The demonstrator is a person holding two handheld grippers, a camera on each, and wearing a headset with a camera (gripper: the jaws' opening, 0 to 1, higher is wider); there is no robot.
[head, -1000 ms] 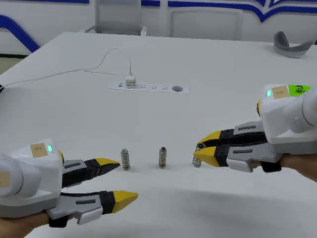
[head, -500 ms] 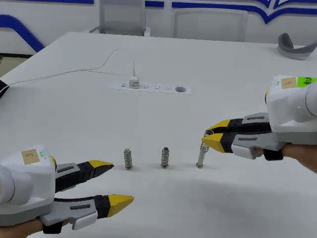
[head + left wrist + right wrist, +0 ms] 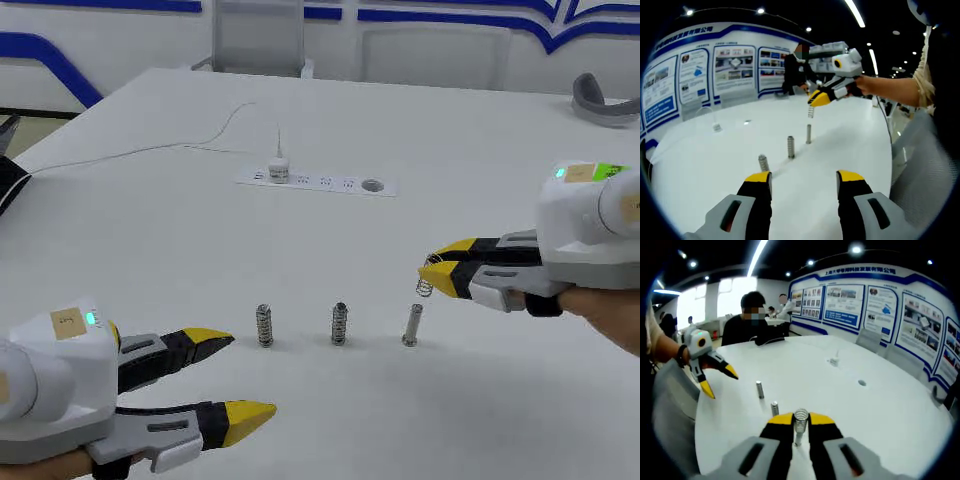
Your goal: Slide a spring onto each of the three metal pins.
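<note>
Three metal pins stand in a row on the white table. The left pin (image 3: 264, 325) and the middle pin (image 3: 339, 323) each wear a spring. The right pin (image 3: 411, 325) is bare. Just above and right of it hangs a small spring (image 3: 424, 287), with my right gripper (image 3: 432, 270) shut on it. In the right gripper view the spring (image 3: 800, 417) stands upright between the yellow tips, over the bare pin (image 3: 798, 439). My left gripper (image 3: 245, 375) is open and holds nothing, low at the near left of the row. In its own view the jaws stand wide apart (image 3: 805, 177).
A white power strip (image 3: 317, 181) with a plug (image 3: 279, 168) and a thin cable lies mid-table behind the pins. A grey curved object (image 3: 605, 100) rests at the far right. Chairs stand at the far edge. People sit in the background (image 3: 752, 315).
My right gripper has risen and drawn back to the right, and the spring has come up off the right pin, which now stands bare. The left gripper has sunk slightly toward me.
</note>
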